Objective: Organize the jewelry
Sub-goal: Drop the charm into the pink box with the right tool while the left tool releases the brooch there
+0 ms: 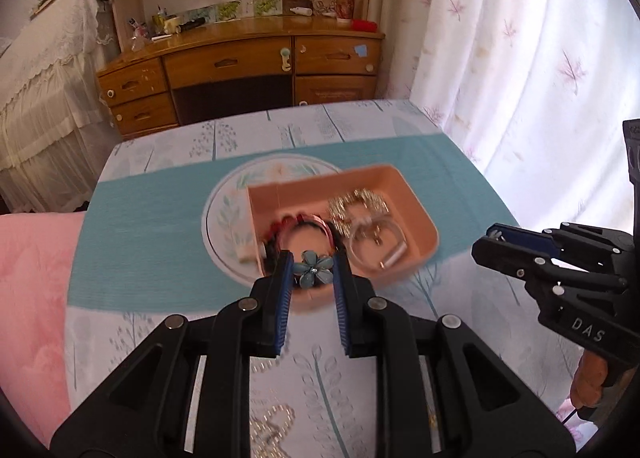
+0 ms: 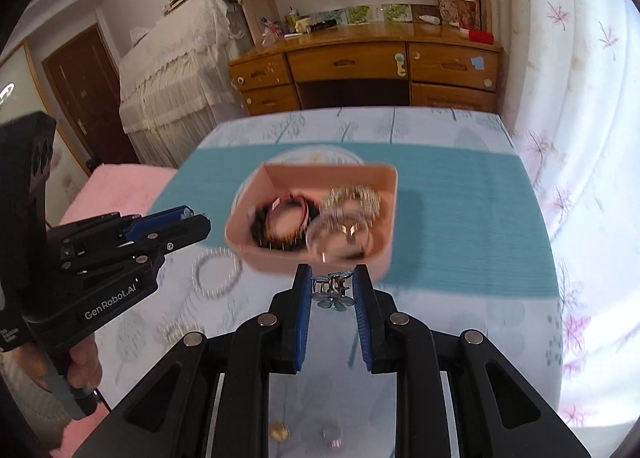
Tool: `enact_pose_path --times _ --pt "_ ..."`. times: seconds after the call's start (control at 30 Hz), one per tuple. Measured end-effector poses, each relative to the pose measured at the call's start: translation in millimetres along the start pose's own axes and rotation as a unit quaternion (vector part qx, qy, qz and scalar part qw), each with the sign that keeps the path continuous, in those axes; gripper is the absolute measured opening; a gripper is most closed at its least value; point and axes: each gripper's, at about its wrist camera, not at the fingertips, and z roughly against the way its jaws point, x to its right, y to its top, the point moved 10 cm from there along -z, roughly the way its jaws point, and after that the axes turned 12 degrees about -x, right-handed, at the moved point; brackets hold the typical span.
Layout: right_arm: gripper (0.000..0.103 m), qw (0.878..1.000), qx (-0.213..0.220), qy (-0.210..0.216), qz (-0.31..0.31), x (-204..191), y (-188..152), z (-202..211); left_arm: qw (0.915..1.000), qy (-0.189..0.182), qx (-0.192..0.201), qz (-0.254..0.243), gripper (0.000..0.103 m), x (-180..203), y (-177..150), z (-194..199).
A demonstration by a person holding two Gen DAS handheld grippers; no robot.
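L gripper (image 1: 312, 257) is being held partly open w/ a blue flower clip (image 1: 313, 273) being pinched between its blue pads, petals facing the cam. It is being held just over the near edge of the pink tray (image 1: 280, 194). R gripper (image 2: 333, 267) is likewise being kept partly open, w/ a 2nd flower claw clip (image 2: 332, 291) being squeezed between its pads, metal teeth up & petals hanging down, just short of the tray's near wall (image 2: 328, 176).

The tray is being shown on the teal-banded tablecloth (image 2: 460, 218), approx. mid-table, blurred in both views. Inside it, pink/black bangles (image 2: 286, 214) are being seen on the L side, a gold beaded bracelet (image 2: 356, 196) at the back R, & a clear bangle (image 2: 338, 236) at the front R.

On the cloth outside the tray, a pearl bracelet (image 2: 218, 274) is being seen near the tray's L corner. A gold bead chain (image 1: 272, 418) is being glimpsed under the L gripper's body, & a small gold piece (image 2: 279, 432) under the R gripper's; details can't be told due to blur
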Motion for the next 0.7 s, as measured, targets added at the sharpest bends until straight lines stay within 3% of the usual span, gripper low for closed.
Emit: enact_pose_path --times 0.17,0.3,0.6,0.7 --pt "0.020 0.999 -0.009 0.036 -0.020 -2 54 -15 0.9987 -0.028 -0.033 0.029 0.017 -22 35 -29" --pt "0.020 0.997 -0.035 0.054 -0.040 -2 81 -40 0.9959 -0.046 -0.067 0.042 0.017 -27 40 -62" --pt "0.022 0.988 -0.110 0.069 -0.082 6 74 -104 0.9915 -0.047 -0.113 0.045 0.018 -25 29 -107" --pt "0.034 0.986 -0.116 0.075 -0.093 8 71 -111 0.9911 -0.051 -0.115 0.045 0.018 -25 30 -107"
